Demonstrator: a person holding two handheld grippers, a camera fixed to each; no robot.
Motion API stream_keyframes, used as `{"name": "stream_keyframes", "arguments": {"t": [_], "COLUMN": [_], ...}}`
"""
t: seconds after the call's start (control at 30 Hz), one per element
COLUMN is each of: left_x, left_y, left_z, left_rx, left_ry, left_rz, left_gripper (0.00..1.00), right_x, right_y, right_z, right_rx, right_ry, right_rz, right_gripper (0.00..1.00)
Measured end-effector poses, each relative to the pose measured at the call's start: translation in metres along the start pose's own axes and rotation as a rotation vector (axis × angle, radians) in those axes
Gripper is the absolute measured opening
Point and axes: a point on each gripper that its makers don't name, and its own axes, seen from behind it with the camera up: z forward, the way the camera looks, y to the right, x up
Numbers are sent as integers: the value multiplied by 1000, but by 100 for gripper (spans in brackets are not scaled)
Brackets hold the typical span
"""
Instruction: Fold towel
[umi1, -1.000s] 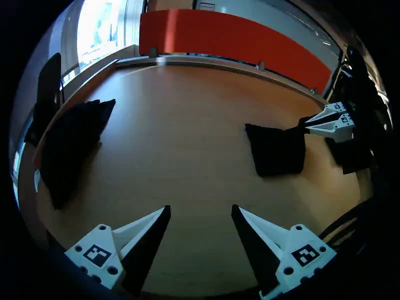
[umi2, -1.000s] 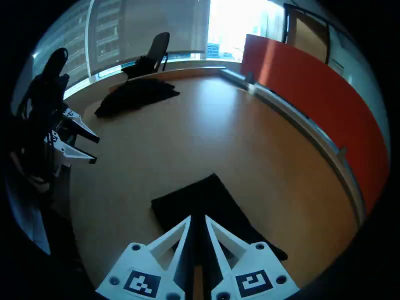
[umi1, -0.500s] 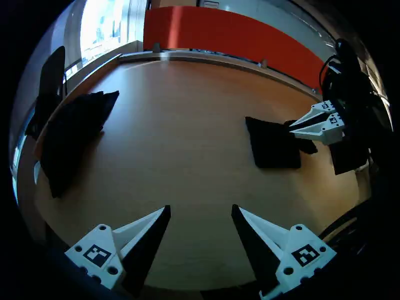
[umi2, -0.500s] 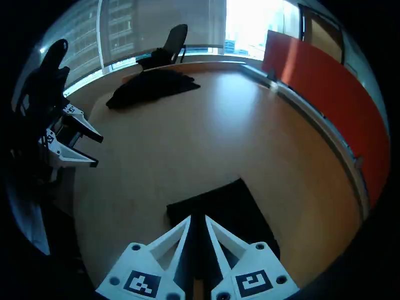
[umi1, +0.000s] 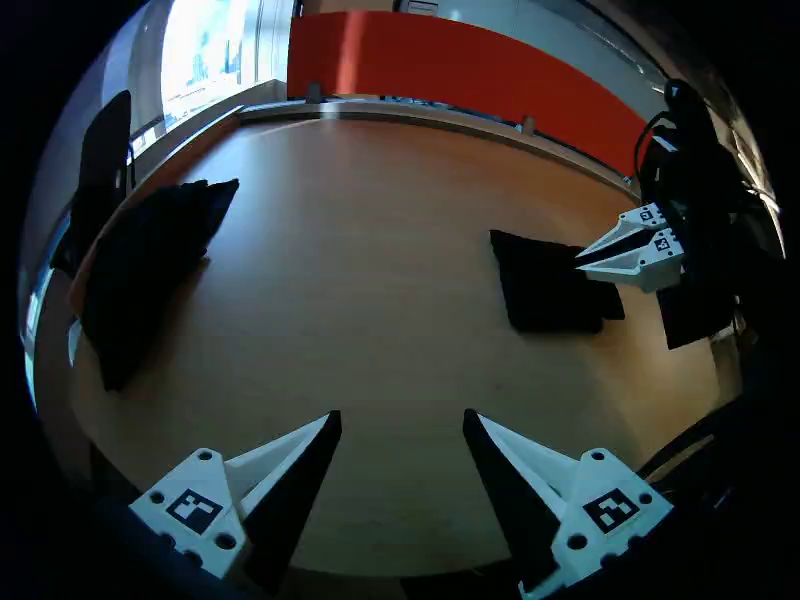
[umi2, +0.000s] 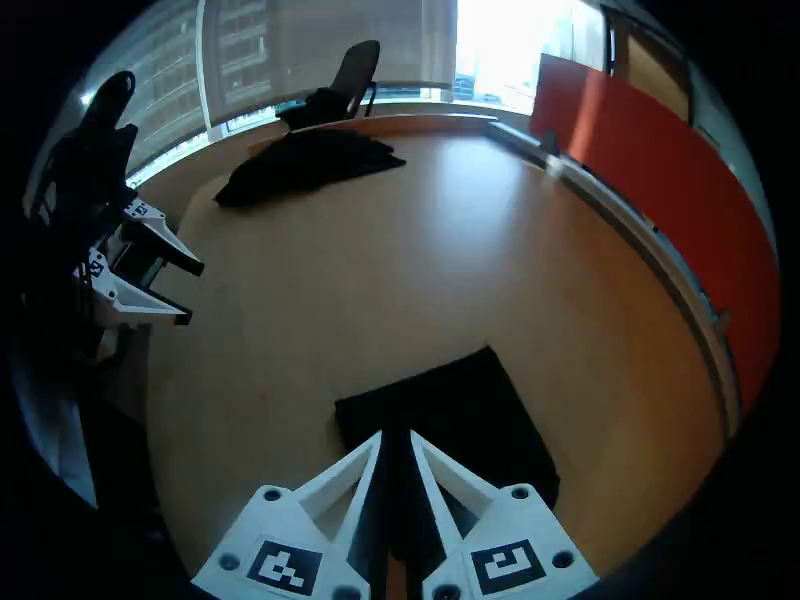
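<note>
My left gripper (umi1: 400, 415) hangs over the near side of the wooden table (umi1: 370, 250). Its two fingers are wide apart and there is nothing between them.

The towel (umi1: 548, 282) is dark and folded into a small flat block. It lies on the table, over to the right in the left gripper view.

My right gripper (umi2: 395, 437) sits low, right at the near edge of the towel. Its fingers are almost together, with a thin dark gap between them. I cannot tell if any cloth is pinched in there.

A loose pile of dark cloth (umi1: 140, 270) lies on the far left side of the table, well apart from the towel. A red screen (umi1: 450, 70) runs along the back edge of the table. A dark chair (umi2: 355, 70) stands by the bright window
</note>
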Motion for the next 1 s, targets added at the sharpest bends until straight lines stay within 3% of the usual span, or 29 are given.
{"name": "stream_keyframes", "arguments": {"t": [0.3,0.67,1.0], "left_x": [3,7,13], "left_y": [3,11,18], "left_z": [1,4,6], "left_rx": [-5,-14,-19], "left_ry": [-1,-5,-8], "left_rz": [17,46,71], "left_gripper": [90,90,90], "right_x": [-16,-83,-132], "right_y": [20,37,33], "right_z": [-38,-84,-98], "right_rx": [-71,-165,-195], "right_ry": [22,-30,-64], "right_rz": [68,179,278], "right_gripper": [5,5,5]}}
